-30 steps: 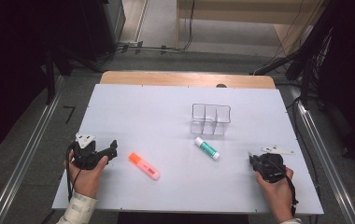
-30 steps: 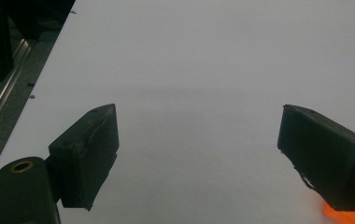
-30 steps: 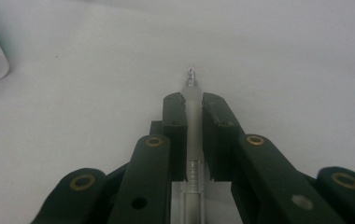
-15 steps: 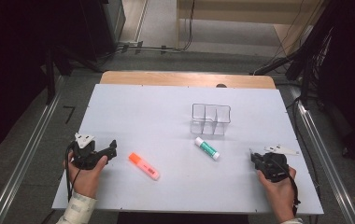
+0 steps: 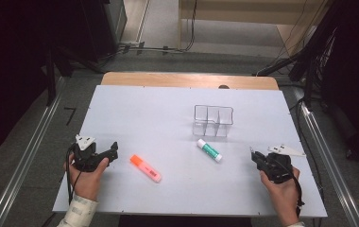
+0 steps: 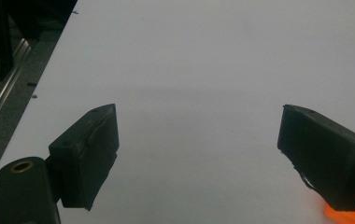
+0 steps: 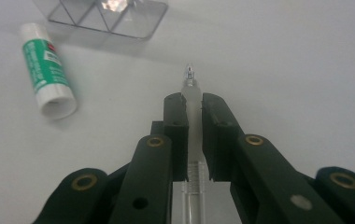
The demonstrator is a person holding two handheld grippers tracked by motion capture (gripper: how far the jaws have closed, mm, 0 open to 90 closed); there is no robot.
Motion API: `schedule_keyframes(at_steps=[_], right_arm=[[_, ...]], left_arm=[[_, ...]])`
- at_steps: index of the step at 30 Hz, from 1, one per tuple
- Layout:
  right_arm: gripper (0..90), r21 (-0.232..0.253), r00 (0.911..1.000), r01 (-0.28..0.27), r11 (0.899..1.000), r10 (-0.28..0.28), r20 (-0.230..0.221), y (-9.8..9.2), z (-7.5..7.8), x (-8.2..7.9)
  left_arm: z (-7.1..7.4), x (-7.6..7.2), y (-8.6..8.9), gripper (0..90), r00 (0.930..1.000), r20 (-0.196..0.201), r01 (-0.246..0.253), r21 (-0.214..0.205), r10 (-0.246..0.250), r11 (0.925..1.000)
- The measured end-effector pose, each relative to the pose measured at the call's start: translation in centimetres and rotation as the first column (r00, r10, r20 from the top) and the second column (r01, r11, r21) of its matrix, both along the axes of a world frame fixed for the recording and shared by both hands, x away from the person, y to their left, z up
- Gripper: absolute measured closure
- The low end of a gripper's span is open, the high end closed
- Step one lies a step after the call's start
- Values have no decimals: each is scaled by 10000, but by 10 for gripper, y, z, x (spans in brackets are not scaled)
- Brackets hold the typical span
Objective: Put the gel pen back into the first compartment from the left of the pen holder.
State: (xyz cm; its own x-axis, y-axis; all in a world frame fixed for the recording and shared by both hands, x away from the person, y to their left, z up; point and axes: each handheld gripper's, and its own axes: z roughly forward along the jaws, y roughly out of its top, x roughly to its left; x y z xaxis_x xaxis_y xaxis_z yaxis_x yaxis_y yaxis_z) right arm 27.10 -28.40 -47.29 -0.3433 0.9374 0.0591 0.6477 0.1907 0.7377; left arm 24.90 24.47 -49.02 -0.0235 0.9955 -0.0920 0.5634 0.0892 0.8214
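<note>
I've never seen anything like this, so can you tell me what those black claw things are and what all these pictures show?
A person sits at a white table and holds a black pinching tool, called a gripper, in each hand. The high view looks down from above. There you see the left gripper and the right gripper. Each gripper also carries its own little camera that looks along its two jaws, and that gives the other two pictures.

On the table lie an orange marker, a green and white glue stick and a clear box split into compartments.

In the left gripper view the jaws stand wide apart with nothing between them. In the right gripper view the jaws are shut on a clear pen, with its tip poking out in front.
</note>
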Motion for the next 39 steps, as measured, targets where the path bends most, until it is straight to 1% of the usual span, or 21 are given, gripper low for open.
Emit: schedule_keyframes(at_steps=[7,14,18,29,39], right_arm=[[789,330,9995,-238,9992,231,224,6,9,4],[789,544,9984,-372,9978,349,436,9,15,7],[789,690,9968,-555,9961,513,613,12,21,9],[790,688,9954,-752,9948,708,652,21,24,15],[789,796,9904,-1159,9901,1091,851,32,32,24]], left_arm=[[0,0,0,127,10000,-21,-14,-21,14,10000],[0,0,1,128,10000,-37,-29,-32,29,10000],[-1,0,1,128,10000,-41,-25,-26,25,10000],[-1,0,1,127,10000,-47,-7,-35,7,10000],[-1,0,1,127,10000,-85,-10,-22,10,10000]])
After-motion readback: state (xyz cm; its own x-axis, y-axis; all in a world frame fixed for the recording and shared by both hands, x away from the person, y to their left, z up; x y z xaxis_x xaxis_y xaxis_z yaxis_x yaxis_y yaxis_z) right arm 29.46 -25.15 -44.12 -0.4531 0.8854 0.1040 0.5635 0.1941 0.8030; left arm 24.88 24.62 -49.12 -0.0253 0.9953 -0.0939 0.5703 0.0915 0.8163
